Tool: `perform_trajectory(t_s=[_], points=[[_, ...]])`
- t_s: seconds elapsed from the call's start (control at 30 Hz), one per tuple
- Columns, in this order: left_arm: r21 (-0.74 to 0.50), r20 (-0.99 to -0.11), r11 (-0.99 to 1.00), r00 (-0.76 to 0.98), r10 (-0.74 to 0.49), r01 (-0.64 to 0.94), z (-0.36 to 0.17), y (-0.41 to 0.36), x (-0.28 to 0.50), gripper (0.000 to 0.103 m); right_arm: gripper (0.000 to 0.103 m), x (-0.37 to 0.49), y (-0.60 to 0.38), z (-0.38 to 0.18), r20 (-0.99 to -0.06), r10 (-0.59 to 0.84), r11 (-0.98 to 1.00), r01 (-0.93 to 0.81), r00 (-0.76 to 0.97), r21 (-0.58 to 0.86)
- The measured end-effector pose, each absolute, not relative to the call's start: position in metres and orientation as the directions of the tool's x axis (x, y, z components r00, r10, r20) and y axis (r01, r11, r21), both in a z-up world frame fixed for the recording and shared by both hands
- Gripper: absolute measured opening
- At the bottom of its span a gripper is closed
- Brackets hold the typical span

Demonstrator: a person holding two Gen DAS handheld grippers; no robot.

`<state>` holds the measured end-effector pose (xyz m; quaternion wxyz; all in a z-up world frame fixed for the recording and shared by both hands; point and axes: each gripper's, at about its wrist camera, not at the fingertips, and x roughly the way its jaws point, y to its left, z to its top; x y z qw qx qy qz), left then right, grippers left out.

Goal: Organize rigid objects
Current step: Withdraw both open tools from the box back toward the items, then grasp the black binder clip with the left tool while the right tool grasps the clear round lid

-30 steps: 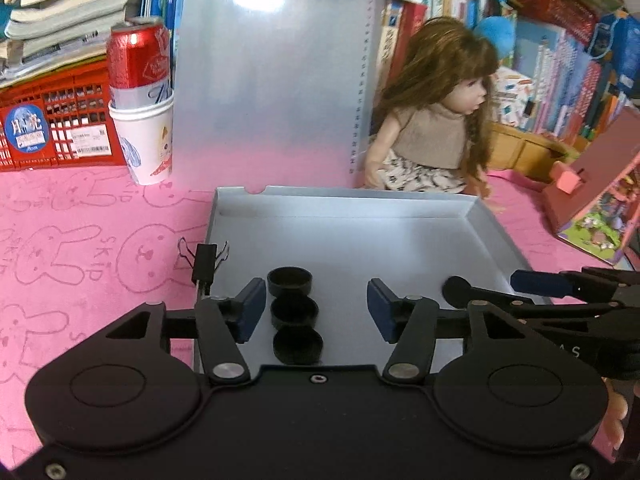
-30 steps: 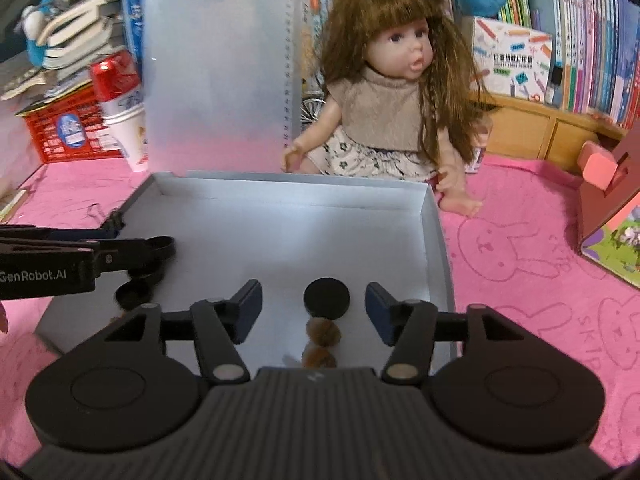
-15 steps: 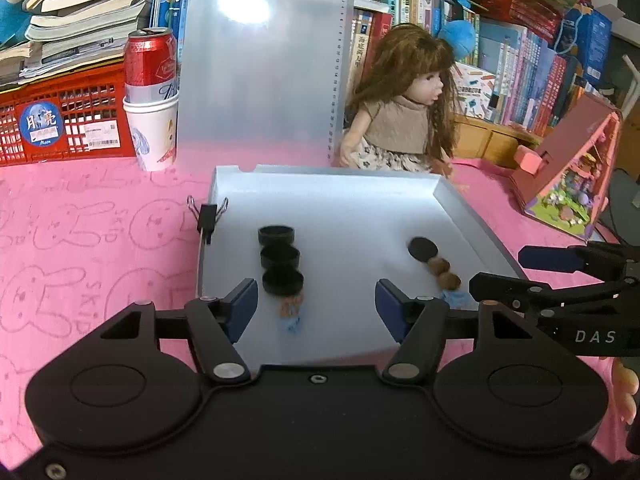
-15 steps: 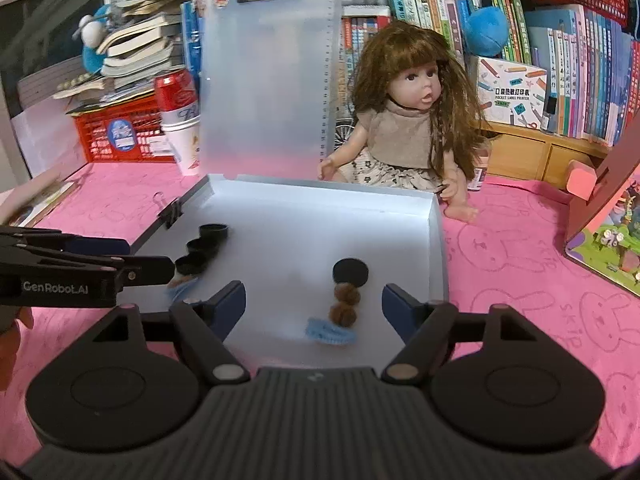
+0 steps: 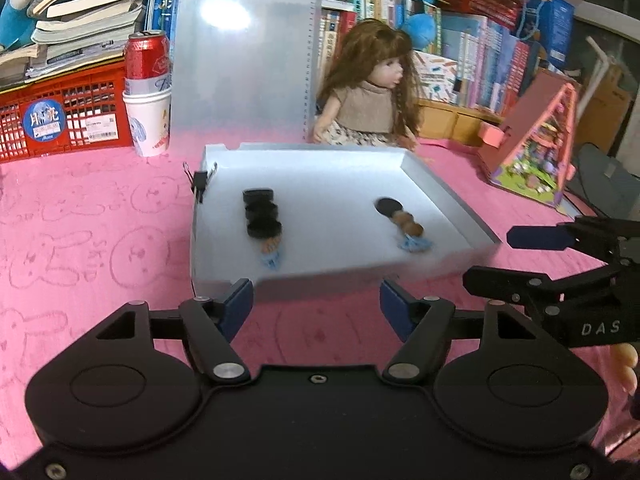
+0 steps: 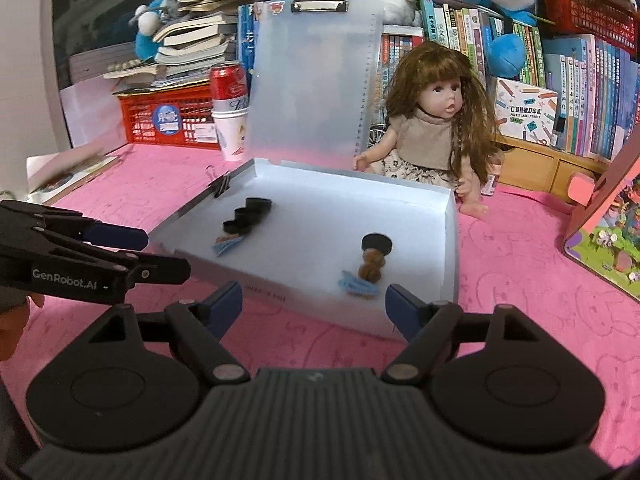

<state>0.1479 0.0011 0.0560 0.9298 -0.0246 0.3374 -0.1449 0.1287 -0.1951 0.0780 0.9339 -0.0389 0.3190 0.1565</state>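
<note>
A shallow white tray (image 5: 448,196) (image 6: 450,240) lies on the pink cloth. Inside, on its left, three black caps (image 5: 262,212) (image 6: 246,216) sit in a row with a small blue and brown piece (image 5: 272,254) (image 6: 226,245) in front of them. On its right lie a black disc (image 5: 388,206) (image 6: 377,243), two brown lumps (image 5: 408,224) (image 6: 371,266) and a blue piece (image 5: 416,244) (image 6: 358,285). My left gripper (image 5: 316,310) is open and empty, in front of the tray's near edge. My right gripper (image 6: 314,308) is open and empty too, just short of the tray.
A doll (image 5: 370,92) (image 6: 434,128) sits behind the tray beside an upright translucent clipboard (image 5: 244,52) (image 6: 312,84). A red can in a paper cup (image 5: 146,96) and a red crate (image 5: 60,116) stand far left. A toy house (image 5: 536,148) stands right. A binder clip (image 5: 200,182) grips the tray's left rim.
Both grippers have pulled back and up from over the tray to in front of its near edge. More of the tray and its contents shows. Both stay open.
</note>
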Motion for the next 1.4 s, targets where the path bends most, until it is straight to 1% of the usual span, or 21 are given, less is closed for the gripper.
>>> perform_trajectory(t_s=[0.27, 0.5, 0.7, 0.8, 0.87, 0.9, 0.97, 1.03, 1.2, 1.4], points=[[-0.134, -0.636, 0.946, 0.706, -0.312, 0.297, 0.045, 0.000, 0.107, 0.069, 0.087, 0.098, -0.201, 0.068, -0.631, 0.291, 0.937, -0.348, 0.719, 0.036], [-0.118, -0.636, 0.937, 0.700, -0.325, 0.328, 0.043, 0.003, 0.076, 0.070, 0.087, 0.067, -0.199, 0.063, -0.663, 0.394, 0.892, -0.438, 0.637, 0.110], [-0.131, -0.645, 0.936, 0.689, -0.331, 0.327, 0.040, 0.003, 0.068, 0.070, 0.086, 0.053, -0.183, 0.053, -0.688, 0.437, 0.861, -0.491, 0.580, 0.133], [-0.139, -0.648, 0.937, 0.686, -0.331, 0.320, 0.038, 0.003, 0.067, 0.070, 0.079, 0.054, -0.178, 0.048, -0.699, 0.437, 0.860, -0.490, 0.566, 0.140], [-0.147, -0.648, 0.936, 0.684, -0.336, 0.320, 0.038, 0.003, 0.066, 0.070, 0.070, 0.056, -0.176, 0.045, -0.703, 0.446, 0.859, -0.485, 0.554, 0.163], [-0.149, -0.648, 0.935, 0.682, -0.338, 0.321, 0.038, 0.003, 0.066, 0.070, 0.068, 0.056, -0.176, 0.045, -0.703, 0.448, 0.861, -0.479, 0.552, 0.173], [-0.148, -0.649, 0.934, 0.681, -0.339, 0.325, 0.038, 0.002, 0.066, 0.070, 0.050, 0.057, -0.176, 0.043, -0.704, 0.445, 0.865, -0.468, 0.553, 0.180], [-0.148, -0.649, 0.933, 0.679, -0.343, 0.329, 0.038, 0.001, 0.066, 0.070, 0.041, 0.058, -0.178, 0.042, -0.705, 0.441, 0.871, -0.455, 0.556, 0.187], [-0.163, -0.650, 0.923, 0.666, -0.367, 0.350, 0.037, -0.002, 0.063, 0.070, 0.040, 0.058, -0.185, 0.043, -0.700, 0.408, 0.894, -0.413, 0.587, 0.175], [-0.164, -0.654, 0.907, 0.646, -0.394, 0.387, 0.030, -0.015, 0.061, 0.070, 0.040, 0.062, -0.204, 0.042, -0.699, 0.346, 0.932, -0.311, 0.625, 0.184]])
